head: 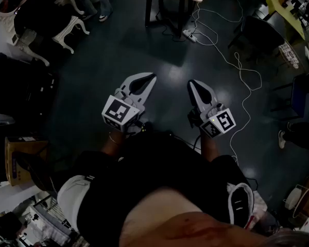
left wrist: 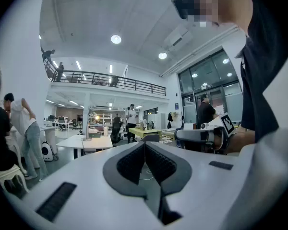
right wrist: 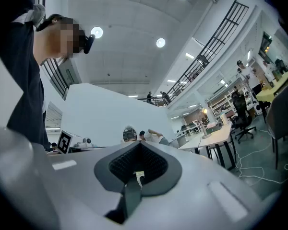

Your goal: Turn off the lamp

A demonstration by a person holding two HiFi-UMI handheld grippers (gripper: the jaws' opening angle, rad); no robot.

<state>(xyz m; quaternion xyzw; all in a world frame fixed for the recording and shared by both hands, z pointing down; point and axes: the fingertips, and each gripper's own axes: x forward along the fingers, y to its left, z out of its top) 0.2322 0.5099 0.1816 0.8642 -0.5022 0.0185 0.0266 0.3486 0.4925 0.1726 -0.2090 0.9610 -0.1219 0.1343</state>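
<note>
Left gripper (left wrist: 145,145): jaws closed, pads meeting, nothing between them.
Right gripper (right wrist: 138,146): jaws closed too, empty.

Lamp (left wrist: 89,128): far off across the room, well apart from both grippers. It stands upright on a white table (left wrist: 102,143). In the left gripper view it lies beyond the jaws and somewhat left of their line. In the right gripper view it lies far off to the right of the jaws. Its head glows, so it is on. Neither gripper touches it or the table.

Containers: one cardboard box (head: 18,161) at near left. Its contents are too dark to make out.

Pose: both grippers are held out in front of the body, over a dark floor (head: 159,55). They sit side by side and apart, tips pointing away from the person and leaning a little toward each other. The left one runs level and the right one is tipped slightly upward. A marker cube sits at the near end of each, just ahead of the wrist.

A white cable (head: 240,71) trails over the floor, far right of the right gripper.
</note>
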